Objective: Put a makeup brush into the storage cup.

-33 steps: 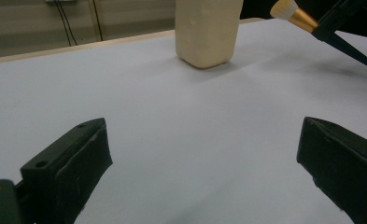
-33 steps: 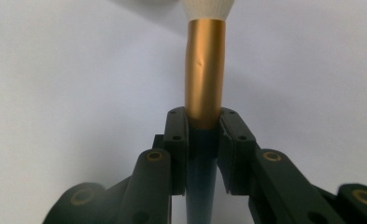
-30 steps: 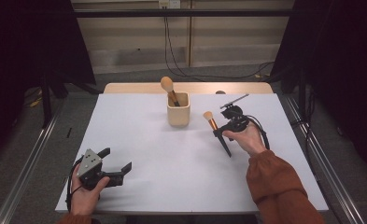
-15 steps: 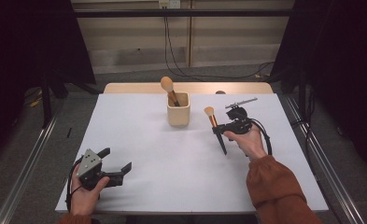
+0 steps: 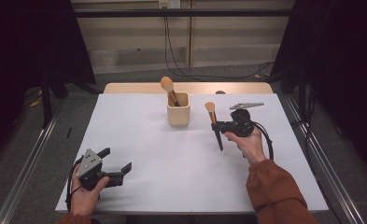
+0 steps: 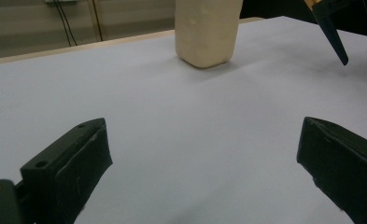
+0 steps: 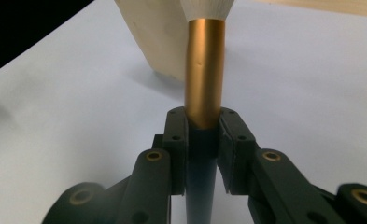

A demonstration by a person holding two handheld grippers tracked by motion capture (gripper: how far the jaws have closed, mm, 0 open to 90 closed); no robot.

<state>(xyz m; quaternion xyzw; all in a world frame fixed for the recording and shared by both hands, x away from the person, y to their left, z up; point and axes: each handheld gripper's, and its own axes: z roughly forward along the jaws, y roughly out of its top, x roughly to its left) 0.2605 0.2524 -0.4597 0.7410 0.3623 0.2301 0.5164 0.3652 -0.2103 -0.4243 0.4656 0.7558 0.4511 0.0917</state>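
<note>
Makeup brush point(image 5: 214, 122) clamped in the right gripper point(image 5: 217, 124), held above the table point(image 5: 181, 186) just to the right of the cream holder point(image 5: 178, 109), clear of it. Bristle head up, dark pointed handle tip down and slanting toward the person, off the white surface. In the right gripper view, jaws pressed on either side of the brush point(image 7: 203, 93) where the gold ferrule meets the dark handle, pale bristles at the top edge, the holder point(image 7: 153, 37) behind and to the left. Right hand point(image 5: 246, 142) wrapped around the gripper body, rust-coloured sleeve point(image 5: 274, 191) trailing toward the near edge.

Inside the holder, a second brush point(image 5: 169, 88) leaning with its rounded head up and to the left.

Well to the near left of the holder, left gripper point(image 5: 116, 164) resting low at the table's near edge in the left hand point(image 5: 85, 193), jaws spread wide with nothing between them. In the left gripper view, both black jaws far apart over bare white surface, the holder point(image 6: 207, 30) ahead, the held brush's dark tip point(image 6: 333, 39) at upper right.
</note>
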